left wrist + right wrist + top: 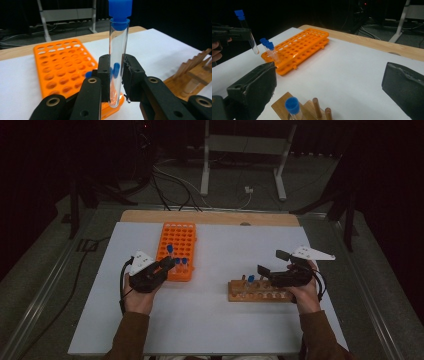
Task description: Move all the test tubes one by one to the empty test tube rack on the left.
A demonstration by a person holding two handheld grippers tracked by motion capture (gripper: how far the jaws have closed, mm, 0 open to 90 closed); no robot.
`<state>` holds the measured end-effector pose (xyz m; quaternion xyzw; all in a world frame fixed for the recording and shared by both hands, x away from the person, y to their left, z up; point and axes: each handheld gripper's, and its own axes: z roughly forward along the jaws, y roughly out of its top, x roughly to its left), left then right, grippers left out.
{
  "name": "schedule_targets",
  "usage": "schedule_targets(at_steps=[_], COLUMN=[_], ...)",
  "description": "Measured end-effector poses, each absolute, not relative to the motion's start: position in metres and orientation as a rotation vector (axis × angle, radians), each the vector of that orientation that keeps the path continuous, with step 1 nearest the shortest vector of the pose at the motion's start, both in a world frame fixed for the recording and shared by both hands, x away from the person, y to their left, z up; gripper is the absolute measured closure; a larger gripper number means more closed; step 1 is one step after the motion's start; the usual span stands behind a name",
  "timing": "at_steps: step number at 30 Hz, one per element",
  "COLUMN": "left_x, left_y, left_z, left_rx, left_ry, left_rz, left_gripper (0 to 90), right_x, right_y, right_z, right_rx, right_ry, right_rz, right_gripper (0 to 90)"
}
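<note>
At the left of the table, the left gripper (166, 264) is clamped on a clear glass test tube with a blue stopper (117, 57); the tube stands upright between the pads, gripped low on its body, its rounded bottom hanging free above the near edge of the orange plastic tube rack (177, 249). In the right gripper view the same tube (248, 35) sits tilted in the far gripper (245, 33), lifted clear of the rack. The right gripper (272, 263), at the right side of the table, has its jaws spread wide and holds nothing; it hovers just above the wooden peg rack (260, 291).

Surface: a white board (215, 315) laid over a pale wooden tabletop (210, 216), whose bare edge shows along the far side. Room dark; grey floor beyond, black and white cables (172, 185) trailing across it, and a white metal stand with two legs (245, 157) behind the table.

Containers: orange rack is a grid of round holes, mostly unfilled; a few blue-stoppered tubes (269, 48) stand together at its near corner. Wooden rack holds one clear tube with a blue cap (293, 107) close under the right gripper, beside bare wooden pegs (317, 107); other contents too dim to tell.
</note>
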<state>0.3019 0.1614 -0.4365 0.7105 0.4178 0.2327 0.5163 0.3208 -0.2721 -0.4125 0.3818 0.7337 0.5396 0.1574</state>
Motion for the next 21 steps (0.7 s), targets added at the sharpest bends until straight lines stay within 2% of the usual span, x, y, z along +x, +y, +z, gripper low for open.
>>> schedule_targets(at_steps=[21], left_x=[0.32], left_y=[0.176], left_z=[-0.457], left_rx=[1.732], left_ry=[1.103], left_rz=[0.666], left_gripper=[78.2], right_x=[0.32], right_y=[-0.271], right_z=[-0.414], right_rx=[1.075], right_ry=[2.106], right_rz=[1.548], right_gripper=[0.0])
